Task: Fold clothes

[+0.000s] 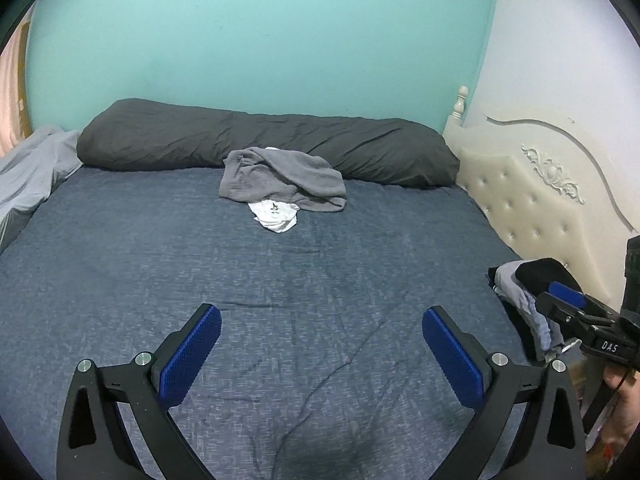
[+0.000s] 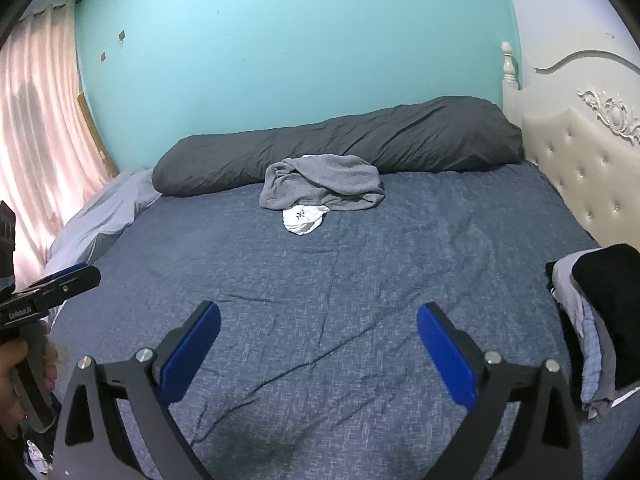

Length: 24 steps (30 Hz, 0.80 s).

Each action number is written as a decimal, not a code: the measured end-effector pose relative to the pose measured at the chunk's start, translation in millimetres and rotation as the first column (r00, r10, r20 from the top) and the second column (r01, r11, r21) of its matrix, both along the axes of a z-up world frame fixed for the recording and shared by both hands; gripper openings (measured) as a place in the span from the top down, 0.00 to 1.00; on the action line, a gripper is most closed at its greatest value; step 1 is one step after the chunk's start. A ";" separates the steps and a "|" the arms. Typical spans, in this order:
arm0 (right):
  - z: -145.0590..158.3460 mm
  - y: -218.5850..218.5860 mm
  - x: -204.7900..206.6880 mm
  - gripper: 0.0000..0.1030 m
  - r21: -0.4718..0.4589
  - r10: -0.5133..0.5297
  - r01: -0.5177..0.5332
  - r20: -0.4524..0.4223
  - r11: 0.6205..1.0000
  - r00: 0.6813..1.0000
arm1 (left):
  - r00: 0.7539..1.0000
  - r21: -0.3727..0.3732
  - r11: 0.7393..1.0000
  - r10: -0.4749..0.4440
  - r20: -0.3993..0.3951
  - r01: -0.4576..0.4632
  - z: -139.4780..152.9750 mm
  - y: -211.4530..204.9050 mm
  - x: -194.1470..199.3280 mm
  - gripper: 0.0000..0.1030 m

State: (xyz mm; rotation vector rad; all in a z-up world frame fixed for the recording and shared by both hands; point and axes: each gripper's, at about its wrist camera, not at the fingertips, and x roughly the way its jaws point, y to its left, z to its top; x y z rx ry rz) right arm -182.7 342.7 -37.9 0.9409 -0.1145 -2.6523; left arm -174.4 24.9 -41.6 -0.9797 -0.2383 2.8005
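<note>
A crumpled grey garment [image 1: 280, 180] [image 2: 324, 182] lies in a heap on the far middle of the blue bedsheet [image 1: 200, 260] [image 2: 400, 260], with a white garment [image 1: 276, 216] [image 2: 302, 220] poking out from under its near edge. A stack of folded clothes [image 1: 516, 292] [image 2: 596, 320], black on top and grey beneath, sits at the bed's right edge. My left gripper [image 1: 322, 316] is open over bare sheet, nothing between its blue pads. My right gripper [image 2: 318, 314] is open as well and holds nothing. Each gripper shows at the edge of the other's view, held by a hand.
A long dark grey pillow [image 1: 260, 140] [image 2: 360, 136] runs along the teal wall behind the heap. A cream tufted headboard [image 1: 532, 200] [image 2: 580, 168] bounds the right side. Pale grey bedding [image 1: 32, 168] [image 2: 100, 216] bunches at the left, beside a pink curtain [image 2: 36, 120].
</note>
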 end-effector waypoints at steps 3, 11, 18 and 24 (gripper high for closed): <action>0.1 -4.4 2.5 0.02 0.008 -0.006 0.006 -0.004 1.000 1.000 | 1.000 -0.003 1.000 0.007 0.005 -0.007 -0.2 -3.2 0.9 0.00; -1.5 -9.5 5.7 0.00 0.020 -0.012 0.012 -0.005 1.000 1.000 | 0.999 -0.024 0.999 0.033 0.008 -0.033 -4.0 -9.4 3.9 0.00; -2.1 -15.3 9.6 0.00 0.034 -0.030 0.031 -0.017 0.999 0.999 | 0.999 -0.032 0.999 0.044 -0.003 -0.044 -2.1 -11.4 8.7 0.00; -2.9 -21.4 14.6 0.00 0.047 -0.032 0.034 -0.027 0.998 0.999 | 0.999 -0.048 0.998 0.046 -0.019 -0.047 0.2 -11.1 15.2 0.00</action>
